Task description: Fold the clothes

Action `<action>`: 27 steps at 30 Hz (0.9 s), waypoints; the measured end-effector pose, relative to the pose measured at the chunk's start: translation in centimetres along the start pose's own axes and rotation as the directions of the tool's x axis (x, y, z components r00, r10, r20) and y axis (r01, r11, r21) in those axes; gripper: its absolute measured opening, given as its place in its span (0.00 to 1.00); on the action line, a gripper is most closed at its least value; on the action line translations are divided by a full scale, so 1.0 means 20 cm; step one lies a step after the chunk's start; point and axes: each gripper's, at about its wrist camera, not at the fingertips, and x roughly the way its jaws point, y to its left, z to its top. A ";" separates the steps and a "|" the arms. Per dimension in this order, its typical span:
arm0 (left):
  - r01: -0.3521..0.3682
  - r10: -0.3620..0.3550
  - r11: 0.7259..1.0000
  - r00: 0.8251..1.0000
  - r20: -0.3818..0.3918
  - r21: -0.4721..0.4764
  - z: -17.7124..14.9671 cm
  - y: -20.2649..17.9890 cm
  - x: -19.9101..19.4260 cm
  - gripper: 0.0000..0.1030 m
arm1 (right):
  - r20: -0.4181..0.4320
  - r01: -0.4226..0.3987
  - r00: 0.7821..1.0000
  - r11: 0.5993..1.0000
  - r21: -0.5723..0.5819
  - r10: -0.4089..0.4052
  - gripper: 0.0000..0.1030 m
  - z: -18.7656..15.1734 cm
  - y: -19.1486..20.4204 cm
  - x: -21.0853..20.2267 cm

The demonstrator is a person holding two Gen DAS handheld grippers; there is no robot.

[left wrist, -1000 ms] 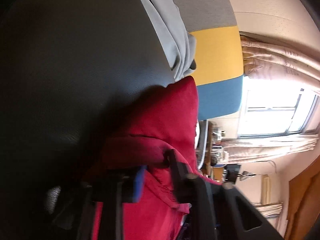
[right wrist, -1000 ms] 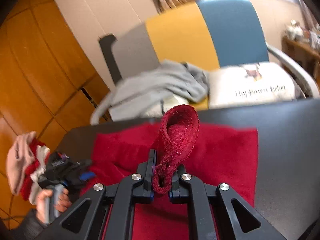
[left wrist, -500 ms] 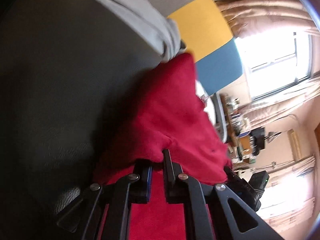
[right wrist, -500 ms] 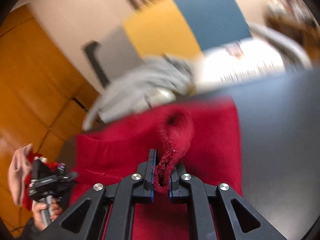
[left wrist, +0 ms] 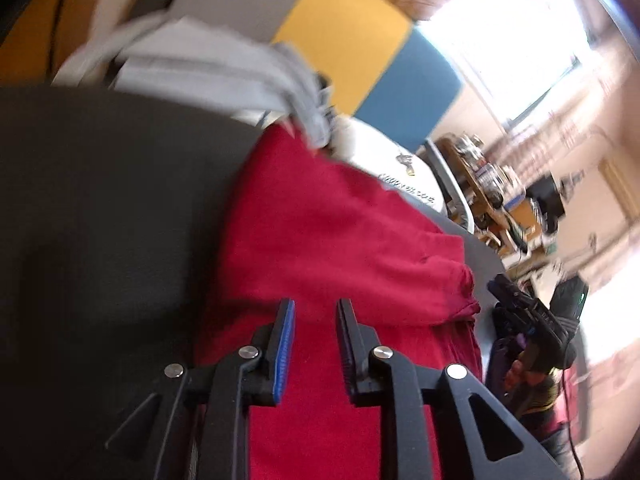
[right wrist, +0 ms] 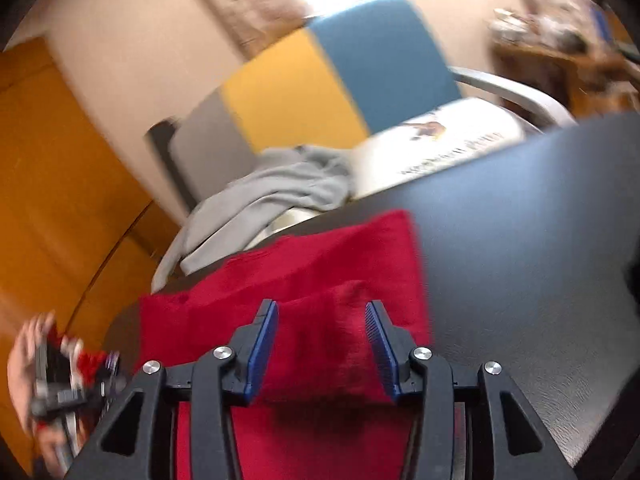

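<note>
Red garment (right wrist: pixel 320 280) spread on the dark worktop (right wrist: pixel 520 260), and both claws hang just over it with nothing in their grip. Right claw (right wrist: pixel 320 344) has its jaws spread wide, blue pads showing on both sides, and a raised hump of red cloth sits between them, not pinched. Left claw (left wrist: pixel 314 344) has its jaws parted by a narrower gap, with flat red cloth showing through the gap and none caught in it.

From where I stand this reads as a point between folds: the cloth is loose of both claws, and a layer lies doubled over. You can see it in the left wrist view, where an upper flap ends in a soft rolled edge toward the right, with a lower layer showing beneath. Whether more folds are wanted I cannot settle; if so, the next move calls for a clean pinch on an edge or corner, both claws level, so the layers do not drag apart.

The cloth itself looks soft and fuzzy, a deep crimson, with straight far edges near the worktop's back rim and a few gentle wrinkles.

Beyond it, a grey garment (right wrist: pixel 272 196) slumps on a chair (right wrist: pixel 340 72) with grey, yellow and blue panels, beside a white printed cushion (right wrist: pixel 452 140).
</note>
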 end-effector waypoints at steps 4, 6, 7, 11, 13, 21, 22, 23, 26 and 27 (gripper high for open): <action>-0.034 0.034 0.998 0.999 0.003 0.044 0.21 -0.08 0.18 0.21 | -0.148 0.022 0.988 0.997 -0.078 -0.033 0.46 0.00 0.10 0.23; -0.051 0.051 0.997 0.999 0.004 0.065 0.32 -0.12 0.27 0.21 | -0.225 0.045 0.972 0.993 -0.106 -0.068 0.46 0.00 0.14 0.36; -0.060 0.059 0.995 0.998 0.005 0.075 0.37 -0.14 0.32 0.21 | -0.259 0.058 0.962 0.991 -0.120 -0.088 0.46 0.00 0.15 0.43; -0.152 0.150 0.988 0.986 -0.071 -0.027 0.41 0.05 0.53 0.14 | -0.232 0.165 0.950 0.968 -0.190 -0.207 0.44 0.05 0.12 0.54; -0.135 0.130 0.988 0.990 -0.059 -0.073 0.39 0.11 0.56 0.04 | -0.187 0.161 0.961 0.964 -0.213 -0.202 0.45 0.02 0.12 0.55; -0.098 0.103 0.990 0.993 0.052 -0.103 0.23 0.20 0.47 0.02 | -0.129 0.089 0.984 0.972 -0.219 -0.120 0.52 -0.04 0.10 0.54; -0.111 0.116 0.989 0.992 0.045 -0.096 0.25 0.17 0.45 0.02 | -0.132 0.080 0.985 0.973 -0.218 -0.110 0.55 -0.05 0.10 0.53; -0.126 0.129 0.988 0.991 0.038 -0.088 0.27 0.15 0.43 0.02 | -0.134 0.070 0.986 0.974 -0.217 -0.101 0.56 -0.05 0.10 0.52; -0.136 0.139 0.990 0.988 0.064 -0.037 0.31 0.05 0.35 0.21 | -0.150 0.049 0.985 0.971 -0.236 -0.086 0.68 -0.05 0.12 0.54; -0.135 0.135 0.991 0.987 0.081 -0.014 0.33 0.01 0.32 0.21 | -0.166 0.030 0.983 0.969 -0.244 -0.072 0.76 -0.05 0.13 0.56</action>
